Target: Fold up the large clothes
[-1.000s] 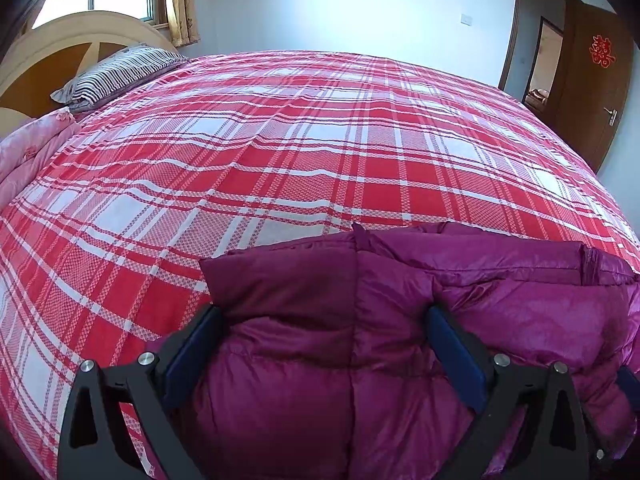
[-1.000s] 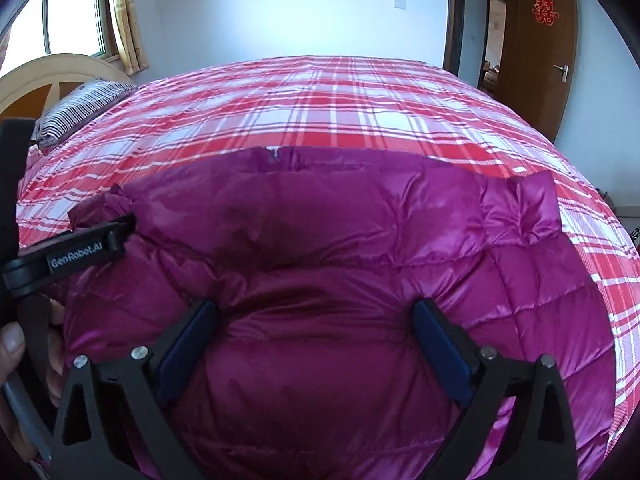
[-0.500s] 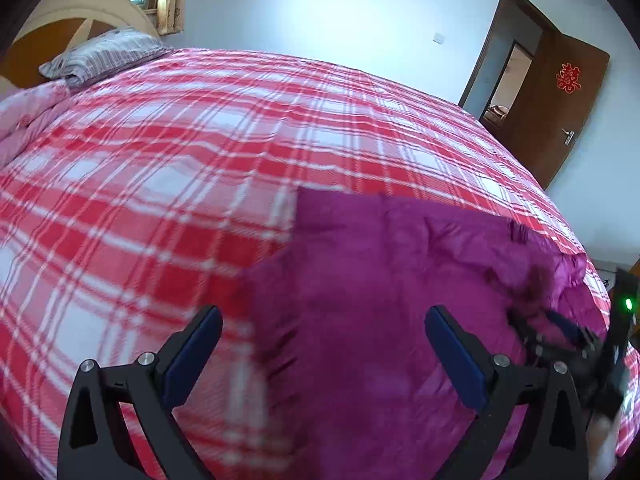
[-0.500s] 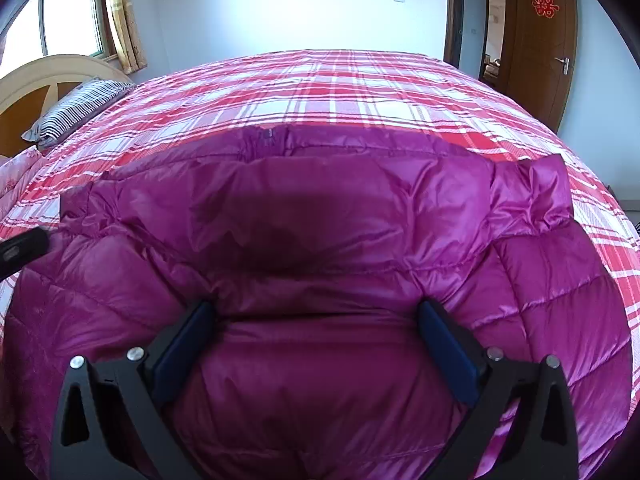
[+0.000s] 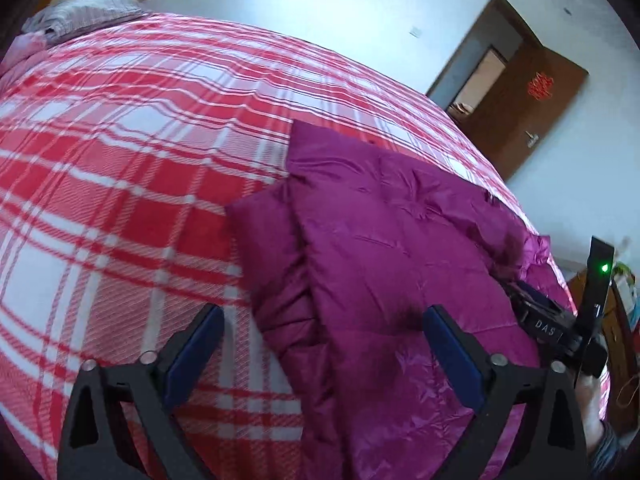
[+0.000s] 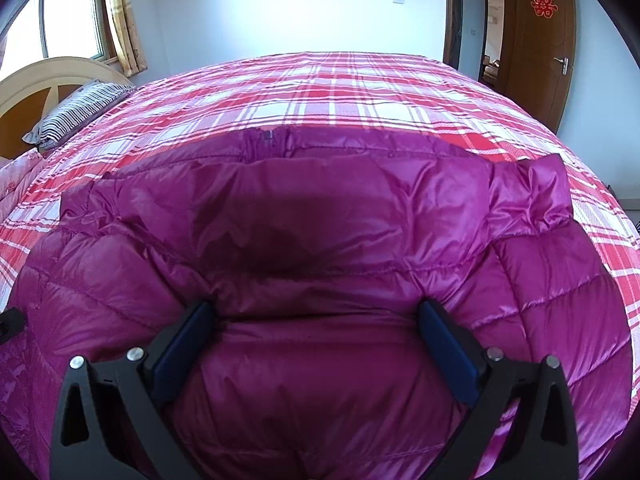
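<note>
We work over a magenta down jacket [image 6: 328, 248] spread on the near side of a bed covered with a red-and-white plaid sheet [image 5: 120, 168]. Our left gripper [image 5: 320, 332] hangs over the jacket's folded left edge, where one padded layer lies on top of another along a long crease. Its jaws stand wide and are closing at this moment; the jacket's edge sits between the blue pads [image 5: 448, 352], but neither pad presses on the fabric, and the left pad is over bare sheet. Our right gripper [image 6: 316, 328] is planted on the middle of the jacket, its jaws spread wide with puffy fabric bulging up between them. The fabric creases where each tip meets it, yet we cannot tell whether the fingers are pinching it or only resting in it.

In the left wrist view, the right gripper's black body, with a green light, shows at the far right edge, with part of a hand [image 5: 592, 396] and sleeve behind it. A zipper end [image 6: 267, 135] shows at the jacket's far hem. A striped pillow [image 6: 76, 114] lies at the wooden headboard [image 6: 36, 84] by the window, and a brown door [image 6: 540, 36] bearing a red paper emblem stands open at the right.
</note>
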Demonstrator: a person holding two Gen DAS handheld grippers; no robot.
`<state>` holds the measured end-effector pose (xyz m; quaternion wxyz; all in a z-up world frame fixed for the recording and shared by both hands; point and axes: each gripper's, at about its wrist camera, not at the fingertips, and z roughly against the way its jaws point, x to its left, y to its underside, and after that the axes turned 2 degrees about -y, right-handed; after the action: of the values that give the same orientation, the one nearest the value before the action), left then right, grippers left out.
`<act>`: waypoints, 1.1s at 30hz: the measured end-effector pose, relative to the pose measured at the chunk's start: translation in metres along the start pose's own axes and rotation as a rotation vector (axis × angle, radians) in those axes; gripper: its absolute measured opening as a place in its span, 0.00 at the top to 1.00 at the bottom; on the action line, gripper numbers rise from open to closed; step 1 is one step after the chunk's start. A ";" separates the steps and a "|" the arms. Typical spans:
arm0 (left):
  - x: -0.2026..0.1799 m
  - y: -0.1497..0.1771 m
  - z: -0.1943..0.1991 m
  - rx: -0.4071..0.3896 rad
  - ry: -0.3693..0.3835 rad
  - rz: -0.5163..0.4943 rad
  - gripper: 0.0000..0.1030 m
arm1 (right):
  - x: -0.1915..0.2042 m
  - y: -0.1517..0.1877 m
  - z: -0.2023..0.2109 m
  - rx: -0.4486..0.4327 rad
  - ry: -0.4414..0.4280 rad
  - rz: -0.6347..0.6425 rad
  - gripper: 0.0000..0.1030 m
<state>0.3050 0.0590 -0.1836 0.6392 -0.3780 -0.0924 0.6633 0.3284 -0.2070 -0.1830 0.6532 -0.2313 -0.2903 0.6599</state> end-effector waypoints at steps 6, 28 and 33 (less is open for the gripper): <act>-0.008 0.003 -0.004 0.028 0.118 -0.049 0.62 | 0.000 0.000 0.001 -0.002 -0.003 -0.003 0.00; 0.014 0.015 0.004 -0.015 0.275 0.028 0.72 | 0.004 -0.054 -0.045 0.135 0.200 0.051 0.00; 0.019 0.011 0.005 -0.025 0.314 0.043 0.73 | -0.008 -0.049 0.007 0.071 0.132 0.014 0.03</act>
<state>0.2952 0.0769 -0.1942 0.6267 -0.4868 0.0084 0.6084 0.3593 -0.2165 -0.1448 0.6741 -0.2529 -0.2215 0.6577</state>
